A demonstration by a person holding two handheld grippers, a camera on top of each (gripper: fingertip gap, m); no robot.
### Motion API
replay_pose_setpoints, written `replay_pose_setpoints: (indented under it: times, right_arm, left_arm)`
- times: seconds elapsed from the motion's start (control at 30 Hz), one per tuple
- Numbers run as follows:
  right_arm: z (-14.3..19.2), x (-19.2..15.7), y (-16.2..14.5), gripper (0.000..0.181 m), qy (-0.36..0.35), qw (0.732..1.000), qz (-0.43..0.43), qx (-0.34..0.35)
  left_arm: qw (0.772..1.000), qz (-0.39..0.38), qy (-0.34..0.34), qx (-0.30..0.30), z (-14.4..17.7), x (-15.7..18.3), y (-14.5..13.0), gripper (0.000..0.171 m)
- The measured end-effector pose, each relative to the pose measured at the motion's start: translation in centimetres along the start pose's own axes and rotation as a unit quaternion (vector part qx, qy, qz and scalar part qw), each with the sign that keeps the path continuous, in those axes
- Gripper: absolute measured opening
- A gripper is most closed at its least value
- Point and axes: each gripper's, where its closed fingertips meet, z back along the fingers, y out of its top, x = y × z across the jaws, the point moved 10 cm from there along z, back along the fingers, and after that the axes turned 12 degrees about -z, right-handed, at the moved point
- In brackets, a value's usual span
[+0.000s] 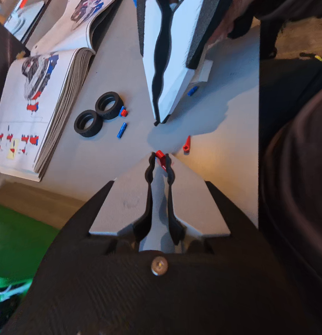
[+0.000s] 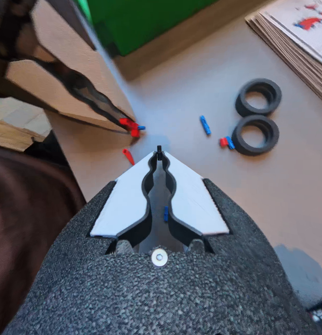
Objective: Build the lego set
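Jaws of the left gripper (image 1: 160,157) are closed on a red piece (image 1: 161,158); those of the right gripper (image 2: 159,154) are closed on a black pin (image 2: 159,153). Both are held over the table (image 2: 202,181), tips near. Pin insertion is judged in hand; alignment with a hole is required. Tyres (image 2: 257,135) and blue pins (image 2: 205,125) lie unused.

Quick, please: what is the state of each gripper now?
Left gripper: closed on a red piece.
Right gripper: closed on a small black pin.

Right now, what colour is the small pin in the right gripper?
Black pin, clearest in the right wrist view.
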Motion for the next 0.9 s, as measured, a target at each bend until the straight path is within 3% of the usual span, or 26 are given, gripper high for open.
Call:
replay_pose_setpoints:
  times: [0.3,0.43,0.9]
  right_arm:
    - [0.2,-2.1,0.1,0.004,0.018,0.99,0.141,0.023]
    - [-0.4,-2.1,-0.1,0.003,0.019,0.99,0.14,0.018]
    - [1.6,-2.4,-0.4,0.003,0.031,0.985,0.153,0.074]
  left_arm:
    - [0.995,-0.043,-0.07,0.05,0.5,-0.1,-0.7,0.008]
    - [0.998,-0.033,-0.06,0.01,0.4,-0.3,-1.4,0.017]
    - [0.999,-0.029,-0.026,0.001,1.2,0.8,-1.7,0.023]
